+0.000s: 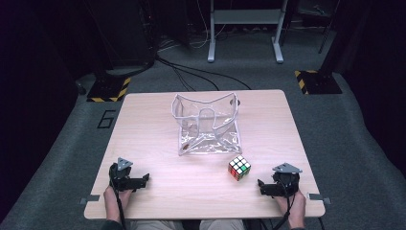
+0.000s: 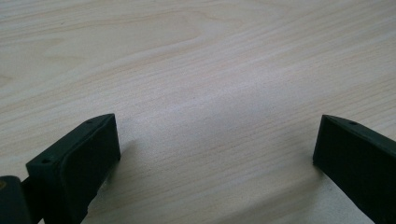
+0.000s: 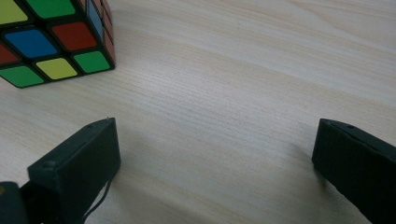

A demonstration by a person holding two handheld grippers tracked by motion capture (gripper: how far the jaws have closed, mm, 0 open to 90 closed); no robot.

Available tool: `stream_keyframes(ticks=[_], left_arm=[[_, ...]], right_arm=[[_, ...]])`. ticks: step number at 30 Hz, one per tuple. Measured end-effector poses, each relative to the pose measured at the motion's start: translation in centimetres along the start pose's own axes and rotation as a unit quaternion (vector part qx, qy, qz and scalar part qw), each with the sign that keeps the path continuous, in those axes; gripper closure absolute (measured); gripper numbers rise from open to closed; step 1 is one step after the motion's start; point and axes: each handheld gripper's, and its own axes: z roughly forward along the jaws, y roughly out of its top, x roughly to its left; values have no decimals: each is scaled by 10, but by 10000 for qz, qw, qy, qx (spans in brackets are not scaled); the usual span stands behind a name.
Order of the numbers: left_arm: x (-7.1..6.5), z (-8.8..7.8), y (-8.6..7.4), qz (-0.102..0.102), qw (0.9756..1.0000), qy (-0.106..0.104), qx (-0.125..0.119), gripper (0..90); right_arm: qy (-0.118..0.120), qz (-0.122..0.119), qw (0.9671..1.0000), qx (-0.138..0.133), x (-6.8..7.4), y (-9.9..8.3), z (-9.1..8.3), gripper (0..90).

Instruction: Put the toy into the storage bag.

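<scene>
clear bag (image 1: 207, 125) open, maybe sth small inside; cube (image 1: 239, 167) beside; both tongs (image 1: 143, 179) (image 1: 261, 185) wide, empty.

The only mark we can read is a dark numeral "6" (image 1: 106, 119) on the grey floor (image 1: 62, 143), just left of the desk's (image 1: 143, 124) far corner.

Bare surface (image 1: 158, 182) is lying open between the left hand-held gripper (image 1: 139, 181) and the right hand-held gripper (image 1: 264, 187). The puzzle cube (image 1: 239, 167) is standing just beside the right one, blocking its forward-left way. The clear bag (image 1: 207, 125) is occupying the middle, well apart, leaving free strips on both sides.
</scene>
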Motion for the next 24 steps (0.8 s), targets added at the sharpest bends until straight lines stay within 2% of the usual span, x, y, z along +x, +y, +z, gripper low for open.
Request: stream_keyframes(ticks=[3,9,13,18,24], left_arm=[[0,0,0,39,10000,37,0,6],[-1,0,1,-10,10000,61,27,5],[-1,0,1,-15,10000,64,27,5],[-2,0,1,-13,10000,90,22,5],[-3,0,0,17,9999,107,3,5]], right_arm=[[-4,27,10000,17,1,0,0,0],[-1,-10,10000,88,1,2,-1,0],[209,140,9997,56,3,4,-3,0],[303,8,9995,8,13,13,-8,0],[542,-150,9984,-77,29,31,-18,0]])
